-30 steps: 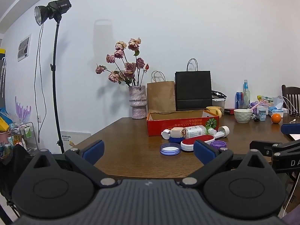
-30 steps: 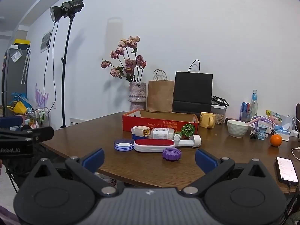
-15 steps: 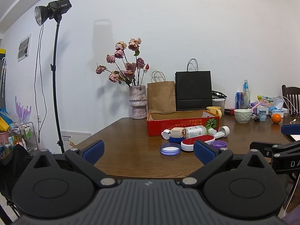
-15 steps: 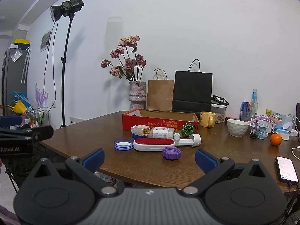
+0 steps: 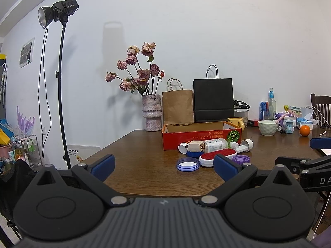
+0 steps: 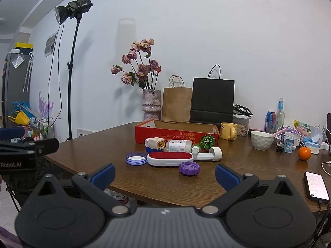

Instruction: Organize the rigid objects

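On the wooden table [image 6: 157, 181] a red cardboard box [image 6: 175, 133] stands open. In front of it lie a red-and-white lint brush [image 6: 170, 158], a purple lid [image 6: 189, 168], a blue-rimmed lid [image 6: 136, 158], a clear bottle [image 6: 179, 145] on its side and a white block [image 6: 155, 142]. The same cluster shows in the left wrist view: box [image 5: 198, 135], brush [image 5: 217, 157], blue-rimmed lid [image 5: 187, 164]. My left gripper [image 5: 164, 165] and right gripper [image 6: 164, 174] are both open and empty, held before the table's near edge, short of the objects.
A vase of dried roses [image 6: 151, 105], a brown bag [image 6: 176, 104] and a black bag [image 6: 213, 101] stand at the back. A yellow mug [image 6: 228, 130], white bowl [image 6: 261, 140], orange [image 6: 304, 153] and phone [image 6: 316, 186] lie right. A light stand [image 6: 71, 78] stands left.
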